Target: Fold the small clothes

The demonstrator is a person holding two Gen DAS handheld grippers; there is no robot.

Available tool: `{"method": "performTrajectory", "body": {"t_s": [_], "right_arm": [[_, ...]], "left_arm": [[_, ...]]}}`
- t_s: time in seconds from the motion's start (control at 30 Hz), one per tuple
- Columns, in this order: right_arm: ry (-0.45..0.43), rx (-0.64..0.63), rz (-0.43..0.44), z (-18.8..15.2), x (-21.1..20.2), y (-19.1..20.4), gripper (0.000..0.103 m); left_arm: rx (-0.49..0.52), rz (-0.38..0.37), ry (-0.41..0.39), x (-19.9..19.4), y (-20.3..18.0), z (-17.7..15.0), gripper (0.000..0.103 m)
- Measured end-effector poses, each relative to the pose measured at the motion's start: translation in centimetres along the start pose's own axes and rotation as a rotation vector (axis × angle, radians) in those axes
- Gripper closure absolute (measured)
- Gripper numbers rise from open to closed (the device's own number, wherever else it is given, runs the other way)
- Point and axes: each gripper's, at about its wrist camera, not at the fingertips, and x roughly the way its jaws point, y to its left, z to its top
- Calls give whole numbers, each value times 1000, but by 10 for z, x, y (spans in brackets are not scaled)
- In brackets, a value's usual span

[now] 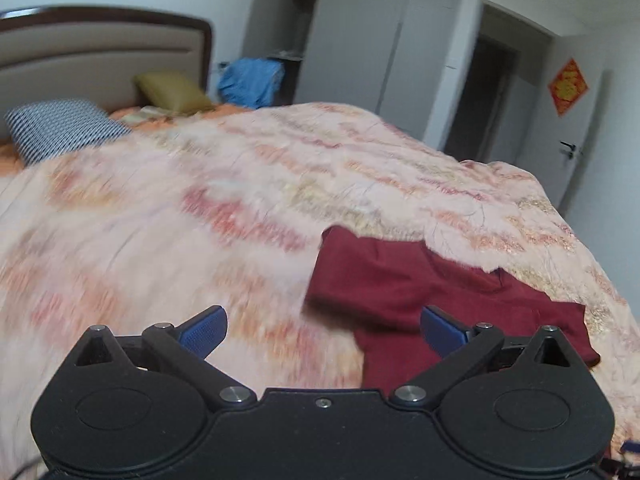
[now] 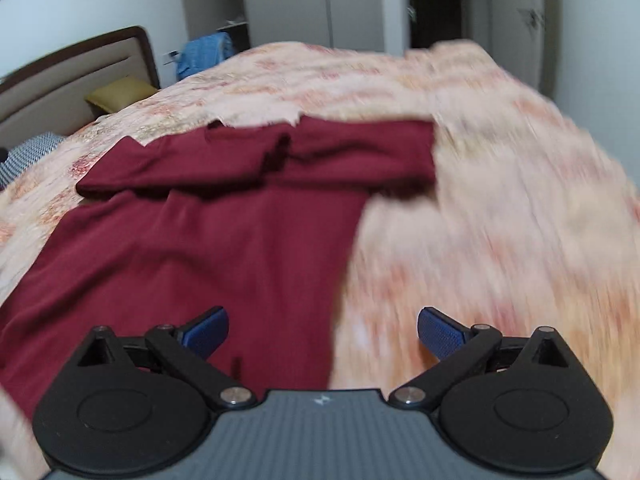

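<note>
We saw a dark red shirt (image 2: 208,248) lying on a bedspread (image 1: 240,184) mottled in pale pink, orange and cream. The pillow (image 1: 60,128) was blue-and-white patterned, the cushion (image 1: 172,92) olive-yellow, the headboard (image 1: 92,52) beige with a dark brown frame, and the cloth (image 1: 250,82) bright blue.

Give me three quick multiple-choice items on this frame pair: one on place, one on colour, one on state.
1. Where does the shirt lie?
A. on the bedspread
B. on the floor
C. in the wardrobe

2. What colour is the shirt?
A. blue
B. dark red
C. yellow

3. How do the jaws of both grippers stand?
A. both shut on cloth
B. one open, one shut
C. both open, empty

Key: 1 A, the shirt is spread over the patterned bedspread. 2 B, the cloth is dark red in both views. 3 C, the left gripper and right gripper show wide gaps with nothing between the pads.
</note>
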Motion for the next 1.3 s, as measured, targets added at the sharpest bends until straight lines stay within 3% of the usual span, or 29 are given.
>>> {"method": "performTrajectory", "body": {"t_s": [0.2,0.33,0.53,0.6,0.63,0.7,0.77,0.8,0.83,0.9,0.97,1.1,1.3], "right_arm": [[-16,135,114,-46,-49,-9,2],[-1,197,160,-61,-60,-5,18],[-5,188,151,-69,-64,11,20],[-6,179,146,-68,-64,17,25],[-2,170,139,-68,-64,19,28],[7,152,118,-69,-64,23,46],[8,147,104,-71,-65,26,59],[8,150,108,-71,-65,25,74],[8,154,115,-72,-66,26,82],[-2,156,137,-71,-70,25,93],[-21,152,148,-66,-80,24,94],[-58,114,161,-53,-112,20,96],[-36,78,128,-69,-132,14,96]], "left_arm": [[73,12,88,-38,9,-67,1],[158,-33,108,-46,8,-106,1],[119,-42,154,-35,3,-134,1],[104,-61,173,-33,4,-137,1],[87,-71,191,-31,5,-138,8],[54,-82,221,-31,9,-138,27],[53,-84,252,-32,10,-138,74],[44,-108,271,-32,11,-137,83],[30,-137,290,-33,11,-136,94],[31,-152,300,-38,8,-132,99],[27,-140,291,-49,5,-125,100],[-22,-188,280,-77,4,-115,100],[-89,-180,324,-86,14,-145,100]]}}
